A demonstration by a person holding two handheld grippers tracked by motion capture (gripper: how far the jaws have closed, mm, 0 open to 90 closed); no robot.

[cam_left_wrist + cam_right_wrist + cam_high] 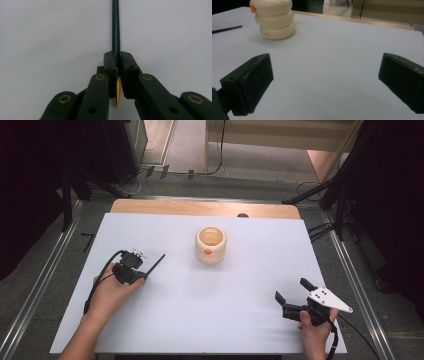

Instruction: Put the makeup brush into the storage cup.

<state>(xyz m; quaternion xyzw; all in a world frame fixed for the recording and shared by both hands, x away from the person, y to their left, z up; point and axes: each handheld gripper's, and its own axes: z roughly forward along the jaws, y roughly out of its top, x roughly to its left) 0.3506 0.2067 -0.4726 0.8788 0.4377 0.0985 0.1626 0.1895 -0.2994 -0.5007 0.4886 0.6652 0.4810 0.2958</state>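
Observation:
A thin dark pencil (156,263) with a gold tip lies low over the white table sheet (210,310) at the left. My left gripper (144,276) is shut on it. In the left gripper view the pencil (115,25) runs straight ahead from between the closed pads of that gripper (116,56), its gold tip pointing back toward the camera. A cream ribbed cup (210,245) with an orange mark stands upright mid-table. My right gripper (292,290) rests at the front right, open and empty. In the right gripper view that gripper (324,60) faces the cup (275,21) and the pencil (227,29).
The white sheet covers a wooden table whose bare back edge (200,208) shows behind it. A small dark knob (243,215) sits on that edge. Metal rails and cables (320,227) run along the floor on both sides.

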